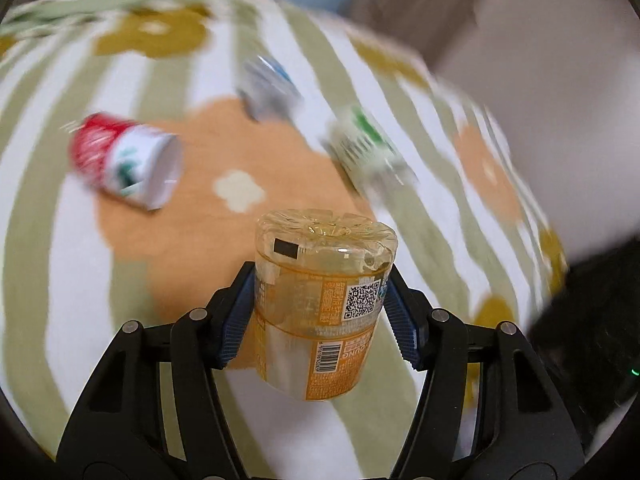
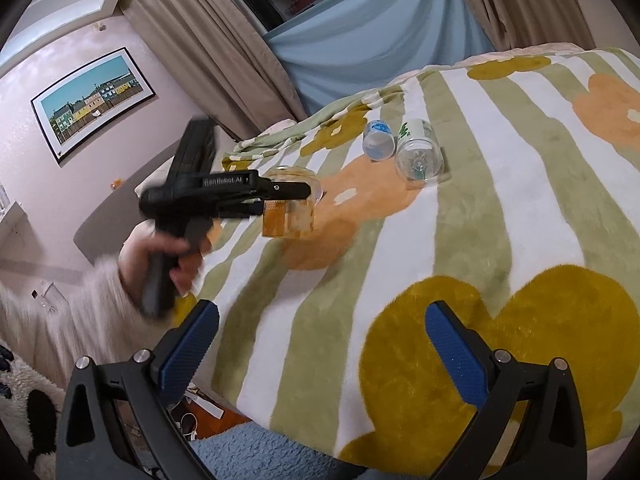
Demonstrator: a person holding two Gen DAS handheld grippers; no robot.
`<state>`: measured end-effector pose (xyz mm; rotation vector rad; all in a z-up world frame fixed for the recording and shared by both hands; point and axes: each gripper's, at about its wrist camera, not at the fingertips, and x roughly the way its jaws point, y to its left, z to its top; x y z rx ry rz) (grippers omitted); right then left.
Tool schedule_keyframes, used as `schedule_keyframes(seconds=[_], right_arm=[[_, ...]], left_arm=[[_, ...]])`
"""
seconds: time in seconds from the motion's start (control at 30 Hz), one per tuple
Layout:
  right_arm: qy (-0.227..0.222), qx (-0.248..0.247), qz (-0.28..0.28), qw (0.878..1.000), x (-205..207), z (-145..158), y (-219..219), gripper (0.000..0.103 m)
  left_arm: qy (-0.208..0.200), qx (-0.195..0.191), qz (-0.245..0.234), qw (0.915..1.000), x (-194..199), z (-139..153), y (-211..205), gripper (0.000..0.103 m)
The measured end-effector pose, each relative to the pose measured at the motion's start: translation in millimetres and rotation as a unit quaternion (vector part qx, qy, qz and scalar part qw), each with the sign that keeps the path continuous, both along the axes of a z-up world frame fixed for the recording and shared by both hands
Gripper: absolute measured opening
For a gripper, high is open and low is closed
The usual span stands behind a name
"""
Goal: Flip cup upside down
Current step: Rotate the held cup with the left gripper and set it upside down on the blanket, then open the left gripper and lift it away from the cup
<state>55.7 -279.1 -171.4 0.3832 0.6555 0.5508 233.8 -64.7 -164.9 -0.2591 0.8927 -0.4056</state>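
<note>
My left gripper (image 1: pixel 320 280) is shut on a clear orange-labelled cup (image 1: pixel 324 300), held bottom up with its base toward the top, just over the floral blanket (image 1: pixel 60 240). In the right wrist view the same cup (image 2: pixel 288 220) stands upside down at the blanket's left part, the left gripper (image 2: pixel 288 196) clamped around it. My right gripper (image 2: pixel 320 320) is open and empty above the blanket's near edge, well apart from the cups.
A red and white cup (image 1: pixel 124 156) lies on its side at left. A blue-labelled cup (image 1: pixel 268 84) and a green-labelled cup (image 1: pixel 364 144) lie further back, also seen from the right wrist (image 2: pixel 378 140) (image 2: pixel 418 152). Curtains and wall stand behind.
</note>
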Motion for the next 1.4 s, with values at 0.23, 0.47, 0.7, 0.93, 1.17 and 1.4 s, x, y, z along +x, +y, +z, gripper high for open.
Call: schedule_keyframes(seconds=[0.23,0.47,0.7,0.93,1.17,1.4], right_arm=[[0.004,-0.010,0.024,1.000,-1,1,11,0.103],[0.007,-0.013,0.036,0.999,0,-3,20,0.103],[0.008,-0.011,0.044,0.999,1,-5,28,0.103],[0.004,-0.016,0.050,0.999,0,-3,34,0.103],[0.005,-0.019,0.045,0.999,0,-3,34,0.103],[0.006,-0.032,0.036,0.999,1,3,39,0.103]], left_arm=[[-0.101,0.023,0.063,0.9927,-35,-28,-5,0.058],[-0.107,0.041,0.066,0.9913,-52,-45,-3,0.058],[-0.085,0.059,0.044,0.9936,-59,-39,0,0.058],[-0.082,0.068,0.071,0.9918,-60,-33,7,0.103],[-0.084,0.073,0.073,0.9911,-64,-30,14,0.103],[-0.098,0.087,0.070,0.9889,-77,-10,18,0.103]])
